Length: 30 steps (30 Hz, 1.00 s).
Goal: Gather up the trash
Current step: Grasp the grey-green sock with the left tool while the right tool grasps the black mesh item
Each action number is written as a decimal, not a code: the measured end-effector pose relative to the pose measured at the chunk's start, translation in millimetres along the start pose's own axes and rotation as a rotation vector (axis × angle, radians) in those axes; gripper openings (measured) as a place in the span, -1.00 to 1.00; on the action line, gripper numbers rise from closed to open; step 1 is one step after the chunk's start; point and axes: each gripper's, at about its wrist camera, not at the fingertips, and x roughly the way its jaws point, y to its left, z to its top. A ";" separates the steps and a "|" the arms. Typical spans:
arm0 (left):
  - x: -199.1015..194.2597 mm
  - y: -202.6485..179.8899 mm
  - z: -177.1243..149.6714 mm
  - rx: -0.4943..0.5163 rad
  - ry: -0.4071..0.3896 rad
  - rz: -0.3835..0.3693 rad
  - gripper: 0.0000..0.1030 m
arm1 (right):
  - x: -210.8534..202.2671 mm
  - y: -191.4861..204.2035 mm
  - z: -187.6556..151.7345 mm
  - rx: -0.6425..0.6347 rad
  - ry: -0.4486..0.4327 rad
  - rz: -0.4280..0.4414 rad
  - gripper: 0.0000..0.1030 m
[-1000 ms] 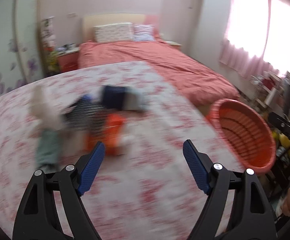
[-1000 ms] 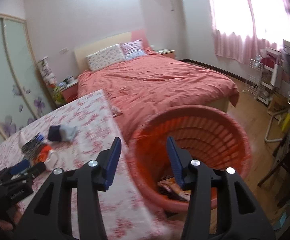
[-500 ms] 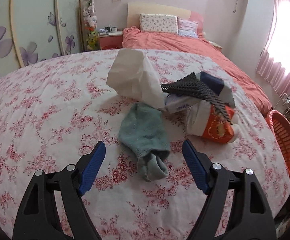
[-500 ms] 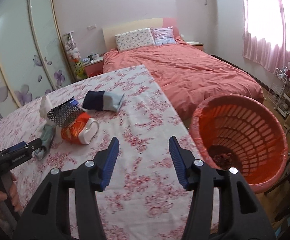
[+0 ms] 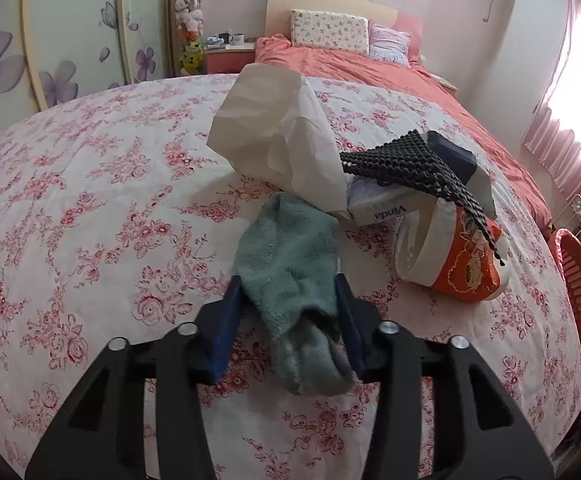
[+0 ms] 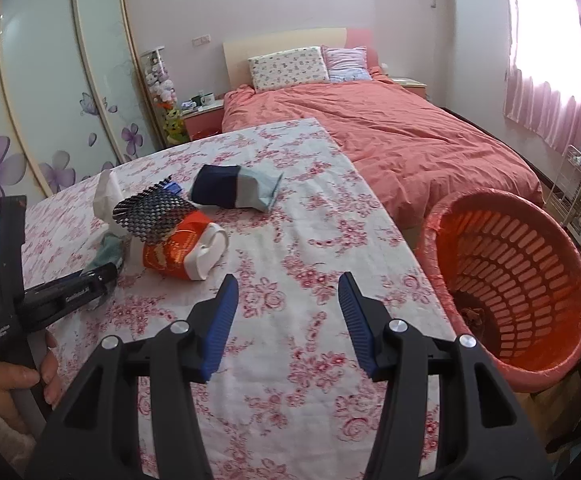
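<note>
Two tongs work over a floral-clothed surface (image 6: 290, 240) in a pink bedroom, a coral bed (image 6: 390, 140) beyond it and an orange basket (image 6: 510, 280) at its right edge. Left of the basket, a teal sock (image 5: 290, 264) lies lengthwise, cuff toward the camera. The left tongs (image 5: 288, 300) have just been closing and now pinch the sock. The right tongs (image 6: 286, 304) gape, grasping nothing.
</note>
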 end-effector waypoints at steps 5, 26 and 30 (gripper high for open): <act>-5.6 10.7 -1.9 -0.008 -0.005 -0.024 -0.65 | 3.4 12.8 3.8 -0.023 0.002 0.023 0.00; -62.3 100.7 -11.8 -0.108 -0.105 0.002 -0.70 | 58.0 131.7 35.4 -0.177 0.036 0.160 -0.35; -64.8 109.3 -12.4 -0.121 -0.108 -0.001 -0.70 | 74.5 148.4 38.8 -0.215 0.045 0.124 -0.36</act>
